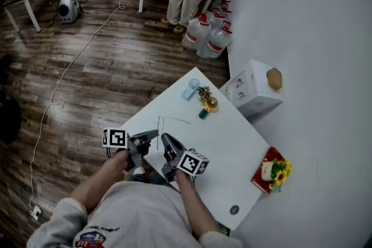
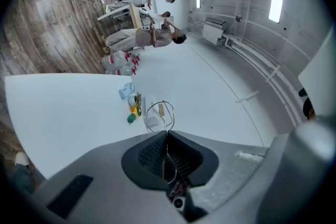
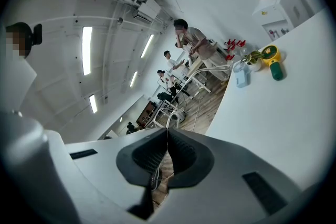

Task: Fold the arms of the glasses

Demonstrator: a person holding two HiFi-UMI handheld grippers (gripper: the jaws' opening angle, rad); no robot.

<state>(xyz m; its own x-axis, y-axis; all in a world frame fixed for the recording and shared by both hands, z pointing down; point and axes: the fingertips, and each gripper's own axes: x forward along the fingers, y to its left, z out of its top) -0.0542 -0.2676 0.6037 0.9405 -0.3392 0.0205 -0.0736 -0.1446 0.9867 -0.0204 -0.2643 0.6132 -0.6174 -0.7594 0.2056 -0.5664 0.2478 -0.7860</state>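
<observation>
The glasses are a thin wire frame, held up over the near-left part of the white table. My left gripper is shut on the frame: in the left gripper view a wire lens rim loops out just beyond the closed left gripper, and more wire runs between the pads. My right gripper sits close beside the left one, also shut. In the right gripper view a fine wire of the glasses rises from the closed right gripper.
At the table's far corner lie a light blue item, a yellow toy with a small plant and a green piece. A red box with flowers sits at the right edge. A white box and water jugs stand beyond.
</observation>
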